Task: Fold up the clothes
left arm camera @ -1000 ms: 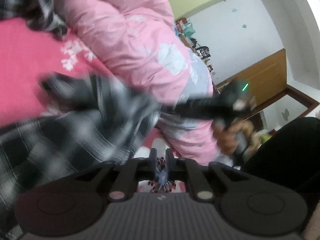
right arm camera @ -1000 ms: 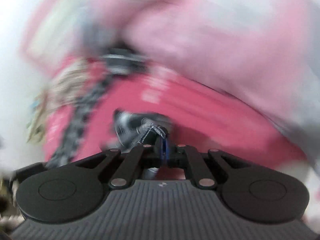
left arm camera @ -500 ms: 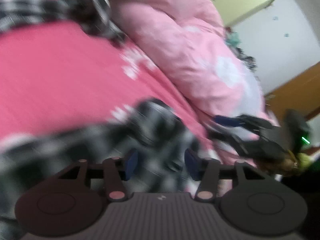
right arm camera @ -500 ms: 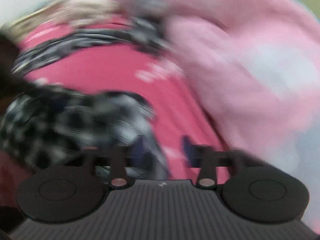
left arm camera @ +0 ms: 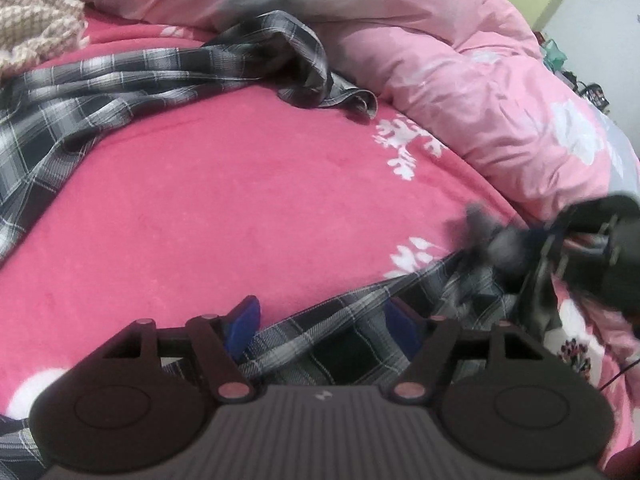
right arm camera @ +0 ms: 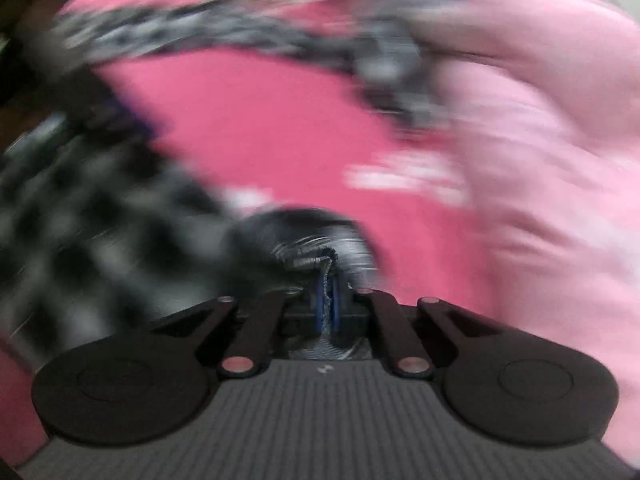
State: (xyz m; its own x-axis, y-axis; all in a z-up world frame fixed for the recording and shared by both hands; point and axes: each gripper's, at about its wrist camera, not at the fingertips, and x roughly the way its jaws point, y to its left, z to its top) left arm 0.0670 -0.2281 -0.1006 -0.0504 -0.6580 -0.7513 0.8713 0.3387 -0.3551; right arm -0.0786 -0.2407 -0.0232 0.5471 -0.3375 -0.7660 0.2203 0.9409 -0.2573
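1. Left wrist view: a grey-and-black plaid shirt (left arm camera: 120, 76) sprawls across a deep pink fleece blanket (left arm camera: 224, 208) on a bed, one part strung along the far side by a puffy pale pink quilt (left arm camera: 460, 60), another part lying right under the left gripper (left arm camera: 324, 326).
2. That gripper's blue pads (left arm camera: 240, 326) stand wide apart, its jaws having just been opening; a strip of the plaid cloth lies between them, loose and not pressed.
3. Right wrist view — heavily blurred — shows the right gripper (right arm camera: 329, 286) with its pads pinched tight on a bunched fold of the same plaid cloth, having just closed on it; the left view shows it at the right edge with fabric trailing from its tips.
4. Handling, as a judgement: the shirt looks light, thin and limp, a woven fabric that drapes and creases at once — it will sag between 2 grips and follow any pull rather than hold a shape.
5. Best holds look to be an edge or seam, such as a hem or sleeve end, where doubled cloth gives the pads something to bite; a pinch in mid-panel would likely only gather a wad.
6. Fleece beneath is napped and probably drags on the cloth, so lifting should serve better than sliding.
7. A beige knitted item (left arm camera: 36, 16) lies at the far left corner, chunky and textured.
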